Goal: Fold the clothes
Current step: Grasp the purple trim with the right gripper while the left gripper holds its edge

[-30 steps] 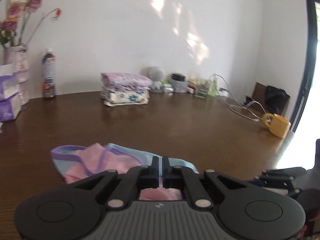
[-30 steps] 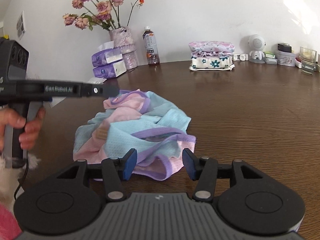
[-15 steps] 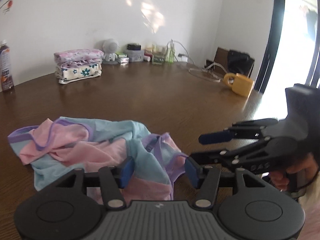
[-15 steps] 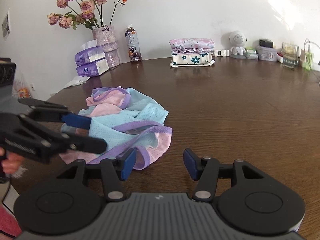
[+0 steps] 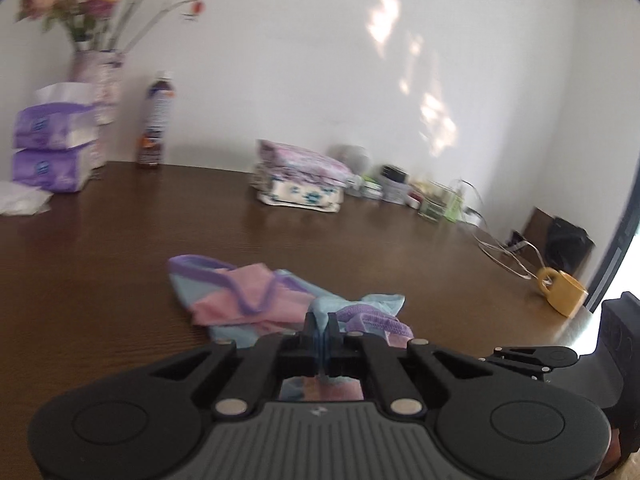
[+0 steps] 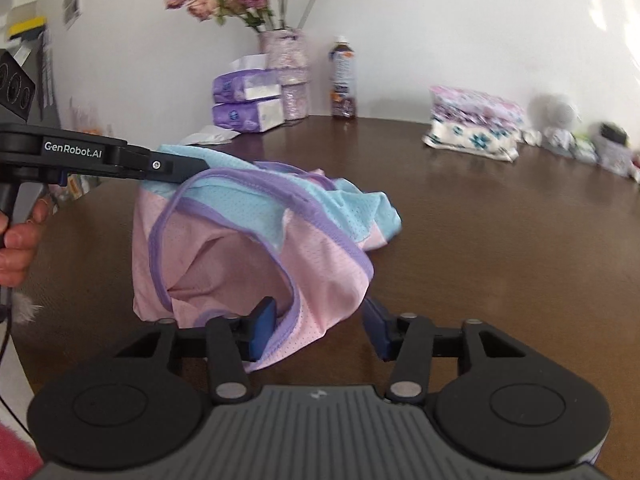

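The left gripper (image 5: 321,334) is being kept clamped on the pink-and-blue garment (image 6: 256,240); its free hem is draping between the right gripper (image 6: 320,330)'s wide-spread jaws, where the purple trim should be caught.

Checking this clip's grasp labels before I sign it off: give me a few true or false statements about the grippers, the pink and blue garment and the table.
1. The left gripper is shut on the garment. True.
2. The right gripper is clamped on the garment. False: its jaws are apart, with the cloth's edge hanging between them.
3. A yellow mug stands near the table edge. True.
4. The folded pile holds a blue towel. False: only floral pieces show.
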A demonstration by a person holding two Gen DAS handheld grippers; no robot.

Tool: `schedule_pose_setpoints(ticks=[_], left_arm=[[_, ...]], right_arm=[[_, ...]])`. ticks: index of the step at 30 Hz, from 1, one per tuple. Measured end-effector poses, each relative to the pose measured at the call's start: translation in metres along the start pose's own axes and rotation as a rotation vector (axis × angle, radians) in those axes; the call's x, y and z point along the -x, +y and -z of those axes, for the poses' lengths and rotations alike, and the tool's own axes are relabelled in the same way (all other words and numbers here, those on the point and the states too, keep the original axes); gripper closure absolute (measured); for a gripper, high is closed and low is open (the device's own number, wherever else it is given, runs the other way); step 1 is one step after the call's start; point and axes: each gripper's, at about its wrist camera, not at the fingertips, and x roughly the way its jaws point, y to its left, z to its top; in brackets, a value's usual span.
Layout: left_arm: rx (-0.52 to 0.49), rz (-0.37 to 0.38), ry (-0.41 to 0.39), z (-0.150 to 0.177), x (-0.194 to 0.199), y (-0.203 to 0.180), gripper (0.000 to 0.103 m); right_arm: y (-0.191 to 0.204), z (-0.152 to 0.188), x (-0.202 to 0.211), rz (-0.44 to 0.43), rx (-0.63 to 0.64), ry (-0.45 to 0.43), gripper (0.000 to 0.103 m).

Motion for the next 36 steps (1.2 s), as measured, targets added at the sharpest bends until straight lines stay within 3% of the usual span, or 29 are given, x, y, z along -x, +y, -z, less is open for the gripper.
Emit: schedule_pose_setpoints(ticks=[7, 8, 10, 11, 15, 18, 20, 24, 26, 27, 28, 36], left_arm=[[0.102, -0.159, 0.037, 0.022, 0.021, 0.049, 0.099], [0.107, -0.171, 0.042, 0.023, 0.023, 0.054, 0.096], [0.086, -0.158, 0.022, 0.016, 0.032, 0.055, 0.077], [0.075, -0.152, 0.012, 0.013, 0.036, 0.055, 0.074], [-0.136, -0.048, 0.032, -0.011, 0.030, 0.024, 0.069], [-0.290, -0.002, 0.131, -0.022, 0.003, 0.000, 0.069], [-0.374, -0.001, 0.207, -0.023, -0.018, -0.011, 0.069], [-0.459, 0.015, 0.347, -0.017, -0.054, -0.015, 0.070], [-0.465, 0.029, 0.373, -0.015, -0.059, -0.013, 0.080], [-0.475, 0.033, 0.377, -0.014, -0.060, -0.013, 0.099], [-0.497, 0.033, 0.364, -0.013, -0.057, -0.014, 0.100], [-0.772, -0.137, 0.145, -0.004, -0.006, -0.057, 0.101]], right_arm=[[0.018, -0.017, -0.013, -0.096, 0.040, 0.006, 0.055], [0.019, -0.017, -0.013, -0.109, 0.033, 0.010, 0.054], [0.017, -0.016, -0.011, -0.133, 0.012, 0.014, 0.050], [0.016, -0.015, -0.009, -0.136, 0.004, 0.015, 0.049], [0.012, -0.015, -0.003, -0.124, -0.017, 0.012, 0.045], [0.007, -0.014, 0.003, -0.105, -0.031, 0.001, 0.043], [0.004, -0.012, 0.007, -0.094, -0.043, -0.005, 0.035], [-0.005, -0.007, 0.014, -0.099, -0.058, -0.014, 0.022], [-0.008, -0.005, 0.017, -0.113, -0.064, -0.018, 0.011], [-0.009, -0.004, 0.017, -0.122, -0.064, -0.020, 0.006], [-0.009, -0.004, 0.018, -0.124, -0.060, -0.032, 0.000], [0.003, -0.014, 0.011, -0.015, 0.024, -0.156, 0.000]])
